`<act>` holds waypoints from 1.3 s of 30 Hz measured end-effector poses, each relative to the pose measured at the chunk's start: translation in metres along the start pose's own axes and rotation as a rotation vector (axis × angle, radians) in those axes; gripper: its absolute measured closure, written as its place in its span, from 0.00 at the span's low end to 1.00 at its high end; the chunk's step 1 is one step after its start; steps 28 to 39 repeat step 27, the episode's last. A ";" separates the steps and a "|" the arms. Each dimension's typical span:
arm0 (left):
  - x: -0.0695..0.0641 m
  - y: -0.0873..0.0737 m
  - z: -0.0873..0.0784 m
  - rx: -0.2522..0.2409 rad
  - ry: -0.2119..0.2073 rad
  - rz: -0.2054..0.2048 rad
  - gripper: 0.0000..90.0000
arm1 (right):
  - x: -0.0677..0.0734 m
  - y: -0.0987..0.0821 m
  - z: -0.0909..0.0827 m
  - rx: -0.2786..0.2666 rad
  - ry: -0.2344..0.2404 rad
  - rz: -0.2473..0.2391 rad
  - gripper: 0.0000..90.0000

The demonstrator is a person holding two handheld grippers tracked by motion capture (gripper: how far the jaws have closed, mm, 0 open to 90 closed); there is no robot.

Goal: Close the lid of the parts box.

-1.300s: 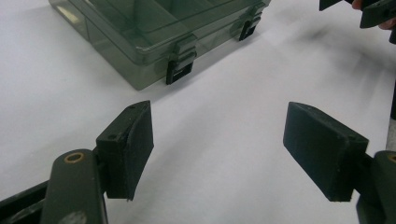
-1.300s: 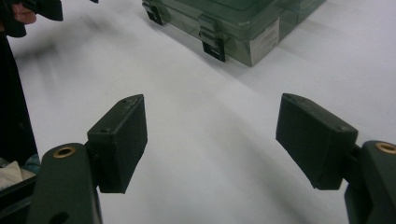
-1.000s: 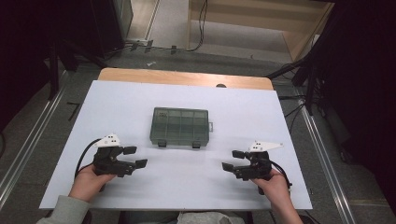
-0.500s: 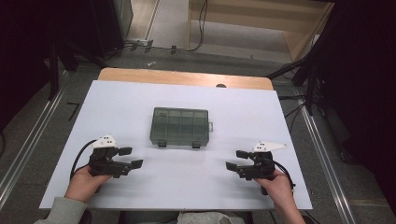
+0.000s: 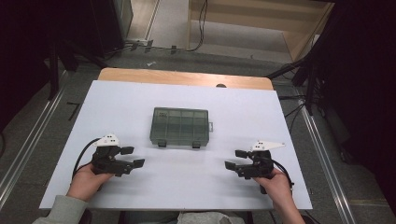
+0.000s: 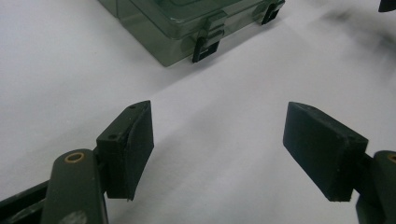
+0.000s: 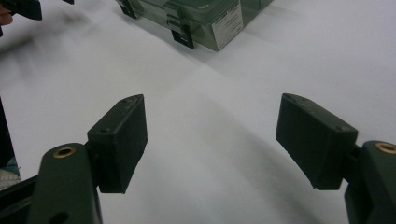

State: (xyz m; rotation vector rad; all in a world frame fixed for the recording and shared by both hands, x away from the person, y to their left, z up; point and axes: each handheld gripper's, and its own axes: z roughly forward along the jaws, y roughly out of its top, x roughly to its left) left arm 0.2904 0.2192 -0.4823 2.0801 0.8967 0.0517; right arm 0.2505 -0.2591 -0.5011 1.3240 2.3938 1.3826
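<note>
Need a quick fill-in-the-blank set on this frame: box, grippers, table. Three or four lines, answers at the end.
1. The green compartment box lies with its lid ____.
2. Both the left gripper and the right gripper have their jaws ____.
3. The box's two black latches sit on the side that faces the ____.
4. The box rests on a ____ table top.

Missing words: closed; open; person; white
</note>
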 end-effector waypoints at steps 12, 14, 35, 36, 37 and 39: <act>0.000 0.000 0.000 0.003 0.000 0.001 0.28 | 0.001 0.000 0.001 0.007 0.000 -0.003 0.26; 0.000 0.000 0.000 0.005 -0.002 0.004 0.28 | 0.001 0.000 0.001 0.008 0.000 -0.006 0.26; 0.000 -0.001 0.001 0.013 -0.005 0.006 0.28 | 0.001 -0.001 0.004 0.057 -0.011 -0.012 0.26; 0.000 -0.001 0.001 0.013 -0.005 0.006 0.28 | 0.001 -0.001 0.004 0.057 -0.011 -0.012 0.26; 0.000 -0.001 0.001 0.013 -0.005 0.006 0.28 | 0.001 -0.001 0.004 0.057 -0.011 -0.012 0.26; 0.000 -0.001 0.001 0.013 -0.005 0.006 0.28 | 0.001 -0.001 0.004 0.057 -0.011 -0.012 0.26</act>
